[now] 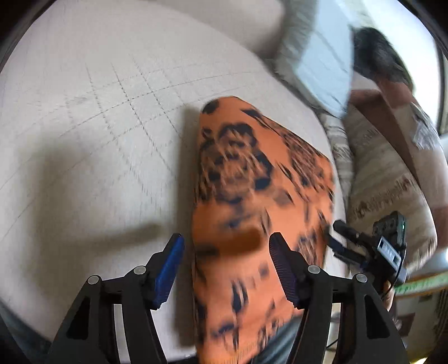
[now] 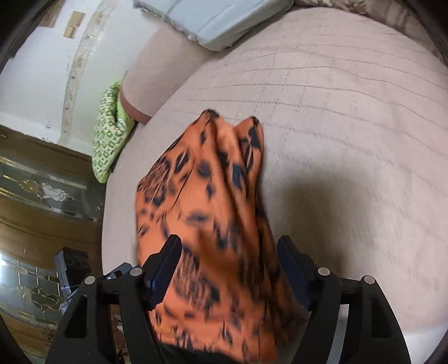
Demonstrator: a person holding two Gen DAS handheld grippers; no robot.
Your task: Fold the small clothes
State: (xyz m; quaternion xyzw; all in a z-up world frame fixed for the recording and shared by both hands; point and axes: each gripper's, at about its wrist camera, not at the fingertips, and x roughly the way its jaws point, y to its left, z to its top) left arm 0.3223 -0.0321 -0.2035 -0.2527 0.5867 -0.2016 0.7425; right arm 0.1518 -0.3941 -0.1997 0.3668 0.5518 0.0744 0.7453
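Observation:
An orange garment with black print [image 1: 246,196] lies on a beige quilted couch seat [image 1: 98,126]. In the left wrist view it runs between the fingers of my left gripper [image 1: 226,252], whose jaws stand wide apart around it without clamping it. In the right wrist view the same garment [image 2: 212,201] is bunched in folds and passes between the fingers of my right gripper [image 2: 228,257], also wide apart. The frames are motion-blurred. My right gripper also shows in the left wrist view [image 1: 372,246] at the garment's right edge.
A pale blue cushion [image 2: 218,19] lies at the back of the seat. A patterned beige pillow [image 1: 386,182] and a person's head and arm [image 1: 392,92] are on the right. A green patterned cloth [image 2: 109,134] hangs off the seat's left edge beside a wooden glass cabinet [image 2: 42,196].

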